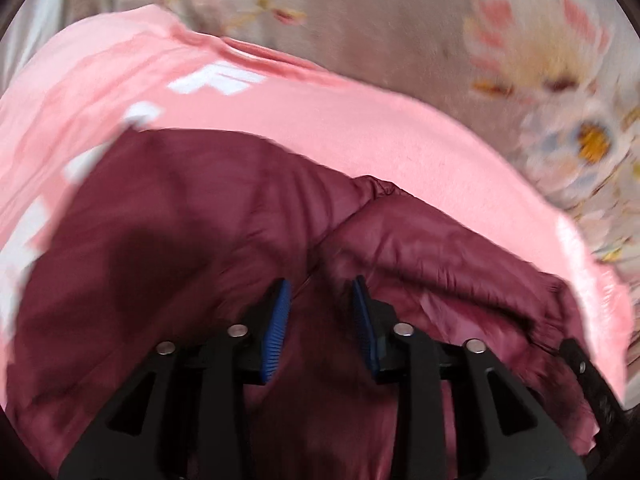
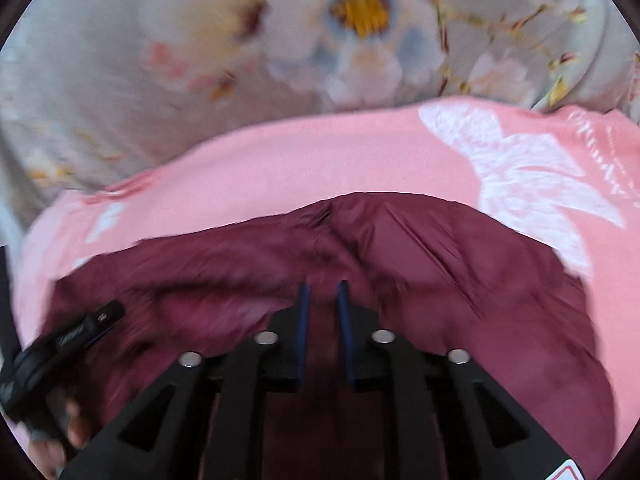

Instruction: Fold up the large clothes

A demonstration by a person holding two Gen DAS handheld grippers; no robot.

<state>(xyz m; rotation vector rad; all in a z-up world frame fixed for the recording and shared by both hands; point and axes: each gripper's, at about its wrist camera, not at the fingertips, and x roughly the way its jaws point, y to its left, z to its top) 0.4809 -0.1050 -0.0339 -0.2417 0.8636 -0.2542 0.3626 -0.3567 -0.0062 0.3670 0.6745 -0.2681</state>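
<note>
Surface: floral bedsheet (image 2: 120, 92), grey with white and pink blooms, spread behind everything.
Landmark: pink garment (image 1: 360, 128) with white print, lying flat on the sheet.
Task's thing: maroon puffer jacket (image 1: 168, 220), resting on top of the pink garment's near part, its folded far edge running side to side across both views.
Left gripper (image 1: 321, 292): jaws apart, blue pads clear of the cloth, nothing clamped; a creased seam of the jacket lies just ahead of the gap.
Right gripper (image 2: 322, 292): jaws a narrow slit apart, nothing visibly pinched; the jacket's puckered ridge sits just ahead of the tips.
Key relation: the jacket lies directly below and ahead of both jaws, long axis crosswise to them; both hands look about equally near.
Judgement: a fold looks just laid down; blur hides finer detail.
</note>
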